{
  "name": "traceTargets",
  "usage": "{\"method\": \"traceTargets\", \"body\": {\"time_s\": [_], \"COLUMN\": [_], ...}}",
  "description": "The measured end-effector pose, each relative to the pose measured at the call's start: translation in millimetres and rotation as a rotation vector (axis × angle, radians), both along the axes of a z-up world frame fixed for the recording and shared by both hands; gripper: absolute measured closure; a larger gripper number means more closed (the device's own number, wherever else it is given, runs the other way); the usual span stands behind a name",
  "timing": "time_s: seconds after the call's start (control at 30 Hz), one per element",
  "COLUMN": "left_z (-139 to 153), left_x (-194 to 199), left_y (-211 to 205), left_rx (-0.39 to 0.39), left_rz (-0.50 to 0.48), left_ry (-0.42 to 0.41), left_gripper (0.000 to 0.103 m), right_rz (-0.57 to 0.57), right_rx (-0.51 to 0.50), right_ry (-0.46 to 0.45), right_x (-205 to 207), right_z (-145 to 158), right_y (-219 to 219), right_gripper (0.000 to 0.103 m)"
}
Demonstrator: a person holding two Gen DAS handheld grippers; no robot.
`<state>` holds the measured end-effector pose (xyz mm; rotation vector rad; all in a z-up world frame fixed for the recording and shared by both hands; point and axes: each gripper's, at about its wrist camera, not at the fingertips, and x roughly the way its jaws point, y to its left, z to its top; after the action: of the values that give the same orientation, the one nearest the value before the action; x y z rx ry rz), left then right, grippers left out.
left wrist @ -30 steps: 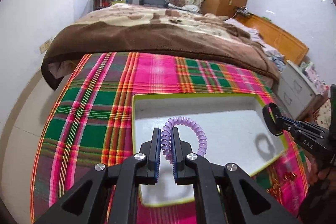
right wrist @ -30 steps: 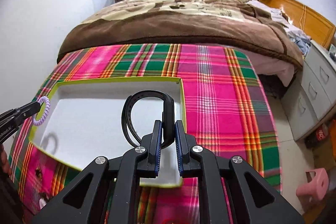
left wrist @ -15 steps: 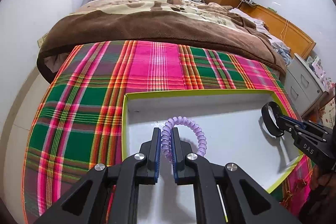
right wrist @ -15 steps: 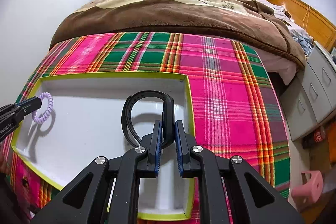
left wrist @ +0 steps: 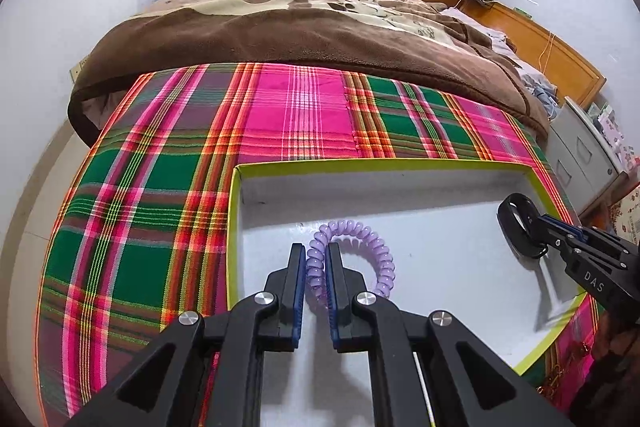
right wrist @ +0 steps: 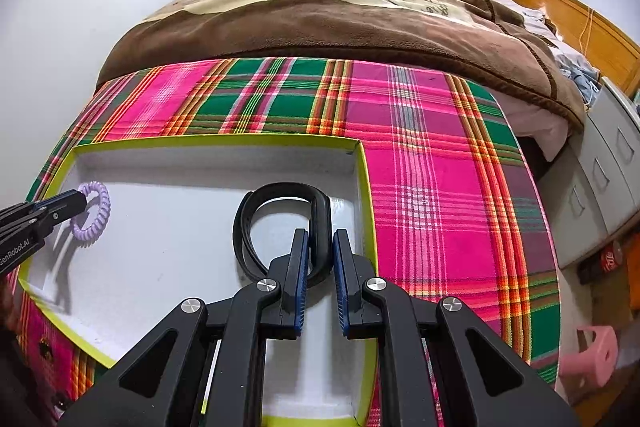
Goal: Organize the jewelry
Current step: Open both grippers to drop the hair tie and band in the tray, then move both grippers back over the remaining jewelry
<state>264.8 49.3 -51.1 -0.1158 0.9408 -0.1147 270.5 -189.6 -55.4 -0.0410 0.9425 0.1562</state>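
A white tray with a yellow-green rim (left wrist: 360, 165) (right wrist: 216, 139) lies on a plaid cloth. My left gripper (left wrist: 317, 259) is shut on a purple spiral hair tie (left wrist: 376, 251) and holds it low over the tray's left part; it also shows in the right wrist view (right wrist: 94, 213). My right gripper (right wrist: 320, 247) is shut on a black bracelet band (right wrist: 276, 193) and holds it low over the tray's right part; the band also shows in the left wrist view (left wrist: 518, 227).
The pink and green plaid cloth (left wrist: 160, 187) covers the surface around the tray. A bed with a brown blanket (left wrist: 300, 27) lies beyond. Grey drawers (right wrist: 608, 167) and a pink stool (right wrist: 592, 347) stand to the right. Small gold jewelry (left wrist: 576, 351) lies on the cloth near the tray's right corner.
Both grippers have moved forward and down over the tray, each still holding its item. The hair tie and the band now hang lower inside the tray.
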Motion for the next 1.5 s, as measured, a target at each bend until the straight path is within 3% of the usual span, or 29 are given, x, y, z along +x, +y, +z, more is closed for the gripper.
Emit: {"method": "traceTargets", "body": {"time_s": [0.13, 0.4, 0.53, 0.7, 0.97, 1.17, 1.5], "left_z": [1, 9, 20, 38, 57, 59, 56], "left_x": [-1, -18, -35, -63, -117, -161, -204], "left_y": [1, -4, -6, -1, 3, 8, 11], "left_rx": [-0.004, -0.005, -0.006, -0.026, -0.029, -0.079, -0.075], "left_rz": [0.003, -0.022, -0.030, -0.002, 0.021, 0.005, 0.003], "left_ry": [0.006, -0.021, -0.052, -0.110, -0.192, -0.218, -0.245], "left_gripper": [0.091, 0.071, 0.069, 0.063, 0.062, 0.062, 0.062], "right_rz": [0.001, 0.001, 0.012, 0.016, 0.039, 0.039, 0.070], "right_rx": [0.003, 0.013, 0.049, 0.099, 0.149, 0.145, 0.105], "right_ry": [-0.002, -0.031, -0.060, -0.109, -0.192, -0.222, -0.196], "right_x": [-1, -9, -20, -40, -89, -119, -159], "right_z": [1, 9, 18, 31, 52, 55, 27], "right_y": [-1, -1, -3, -9, -18, -33, -59], "right_gripper": [0.089, 0.081, 0.070, 0.069, 0.068, 0.068, 0.068]}}
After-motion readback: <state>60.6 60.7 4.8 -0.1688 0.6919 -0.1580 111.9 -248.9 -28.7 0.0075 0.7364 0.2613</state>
